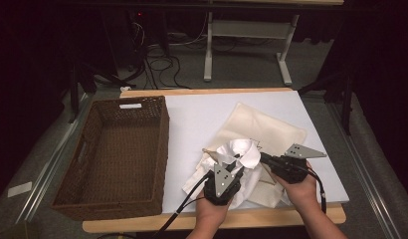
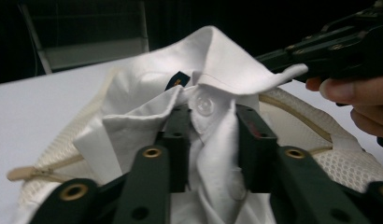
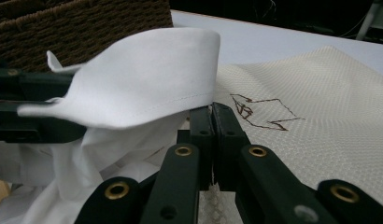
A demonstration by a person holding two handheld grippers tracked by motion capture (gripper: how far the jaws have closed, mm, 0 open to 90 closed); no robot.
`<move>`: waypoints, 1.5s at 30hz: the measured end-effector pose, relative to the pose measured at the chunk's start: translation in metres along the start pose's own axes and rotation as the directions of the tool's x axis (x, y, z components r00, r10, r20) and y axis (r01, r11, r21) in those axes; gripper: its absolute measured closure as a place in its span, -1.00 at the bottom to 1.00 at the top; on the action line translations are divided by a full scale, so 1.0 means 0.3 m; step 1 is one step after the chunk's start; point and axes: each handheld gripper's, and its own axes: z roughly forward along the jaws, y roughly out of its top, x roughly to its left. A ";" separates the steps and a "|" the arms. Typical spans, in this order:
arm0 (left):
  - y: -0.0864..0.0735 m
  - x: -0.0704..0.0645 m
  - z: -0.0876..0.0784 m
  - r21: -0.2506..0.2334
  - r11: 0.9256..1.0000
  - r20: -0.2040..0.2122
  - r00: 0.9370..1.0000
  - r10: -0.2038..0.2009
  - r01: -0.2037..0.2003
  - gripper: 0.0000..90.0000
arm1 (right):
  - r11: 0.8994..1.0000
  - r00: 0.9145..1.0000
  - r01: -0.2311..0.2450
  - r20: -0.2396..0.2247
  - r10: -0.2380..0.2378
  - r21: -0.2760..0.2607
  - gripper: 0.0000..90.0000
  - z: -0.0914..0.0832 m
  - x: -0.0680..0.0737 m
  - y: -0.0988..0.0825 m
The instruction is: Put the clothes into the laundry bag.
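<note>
Shirt (image 1: 239,154) is soft, floppy cotton, bunched on the mesh bag (image 1: 271,127) near the table's front edge. My left gripper (image 2: 209,122) pinches the button placket; right gripper (image 3: 211,122) is clamped by the collar, the stiffest handhold.

Dim all round, dark beyond the lit table (image 1: 192,114). Soft blur on the white shirt (image 2: 217,60) collar just above the jaws; sharper between them. Slight grain throughout.
</note>
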 end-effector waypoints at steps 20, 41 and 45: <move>-0.091 -0.018 0.087 0.241 0.970 0.063 0.998 -0.015 -0.001 0.73 | 0.998 1.000 0.003 -0.014 -0.004 -0.060 0.98 -0.034 0.012 0.027; -0.044 0.008 -0.042 0.050 0.998 -0.051 0.998 -0.033 0.036 -0.53 | 0.998 1.000 0.004 -0.012 -0.005 -0.061 0.98 -0.035 0.014 0.028; -0.036 0.022 0.018 0.119 0.991 -0.029 0.998 -0.058 0.061 -0.63 | 0.998 1.000 0.005 -0.013 -0.006 -0.062 0.98 -0.034 0.015 0.029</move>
